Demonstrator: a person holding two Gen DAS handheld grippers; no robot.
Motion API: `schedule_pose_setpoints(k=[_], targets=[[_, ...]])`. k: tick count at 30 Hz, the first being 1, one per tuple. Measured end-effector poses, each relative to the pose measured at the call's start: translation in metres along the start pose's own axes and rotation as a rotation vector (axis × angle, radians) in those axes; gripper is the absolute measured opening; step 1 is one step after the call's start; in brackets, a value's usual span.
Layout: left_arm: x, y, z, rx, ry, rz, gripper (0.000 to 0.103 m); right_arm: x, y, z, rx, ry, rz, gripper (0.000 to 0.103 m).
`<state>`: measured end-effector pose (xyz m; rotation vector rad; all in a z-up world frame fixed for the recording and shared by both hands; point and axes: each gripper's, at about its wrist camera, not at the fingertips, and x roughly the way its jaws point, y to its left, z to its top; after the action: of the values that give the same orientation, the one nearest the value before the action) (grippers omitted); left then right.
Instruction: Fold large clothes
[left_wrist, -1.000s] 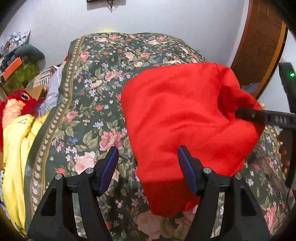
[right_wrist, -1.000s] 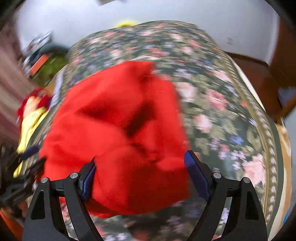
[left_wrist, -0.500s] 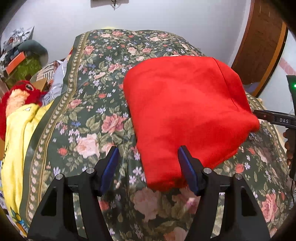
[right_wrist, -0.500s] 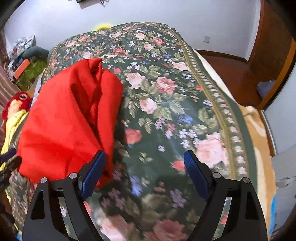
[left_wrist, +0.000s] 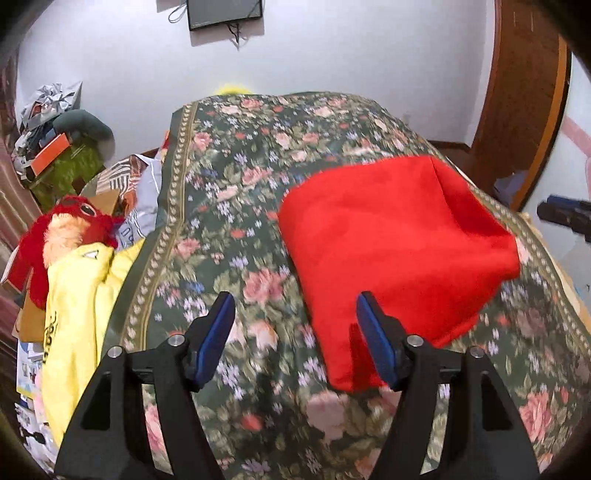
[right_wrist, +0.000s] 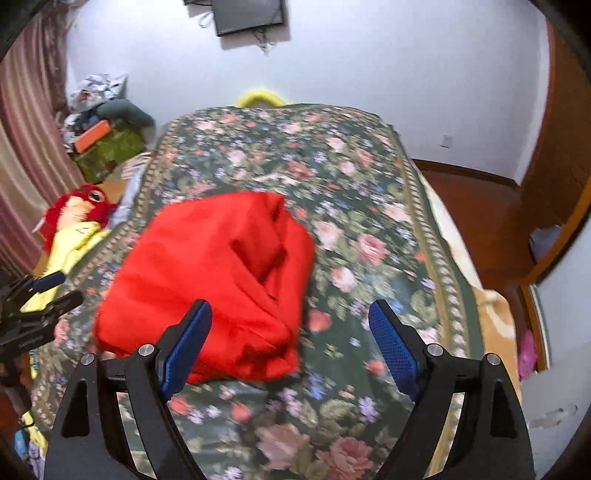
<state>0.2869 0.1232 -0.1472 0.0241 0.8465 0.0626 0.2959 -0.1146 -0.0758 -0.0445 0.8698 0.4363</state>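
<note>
Red garment (left_wrist: 395, 251) smooth from left gripper (left_wrist: 295, 332), rumpled folds from right gripper (right_wrist: 288, 339), both spread, empty.

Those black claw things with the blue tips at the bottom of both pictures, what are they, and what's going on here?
They are two grabbing tools that a person holds, one per hand. A small camera sits on each, looking out along its two fingers. One picture comes from the left gripper, the other from the right gripper. Both stand open and hold nothing. A folded red fleece garment lies on the dark green flowered bedspread. Beside the bed are a red plush toy and a yellow cloth.
</note>
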Motion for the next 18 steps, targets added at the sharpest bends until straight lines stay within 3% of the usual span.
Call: schedule_pose_setpoints(k=[5,11,18], targets=[[0.025,0.014,0.016,-0.063,0.04,-0.068,0.071,0.036,0.009,0.007,0.03,0.087,0.148,0.085],[0.077,0.028,0.022,-0.212,0.167,-0.265,0.071,0.088,-0.008,0.003,0.141,0.185,0.216,0.085],[0.124,0.043,0.021,-0.417,0.267,-0.474,0.071,0.14,-0.053,-0.003,0.38,0.307,0.354,0.085]])
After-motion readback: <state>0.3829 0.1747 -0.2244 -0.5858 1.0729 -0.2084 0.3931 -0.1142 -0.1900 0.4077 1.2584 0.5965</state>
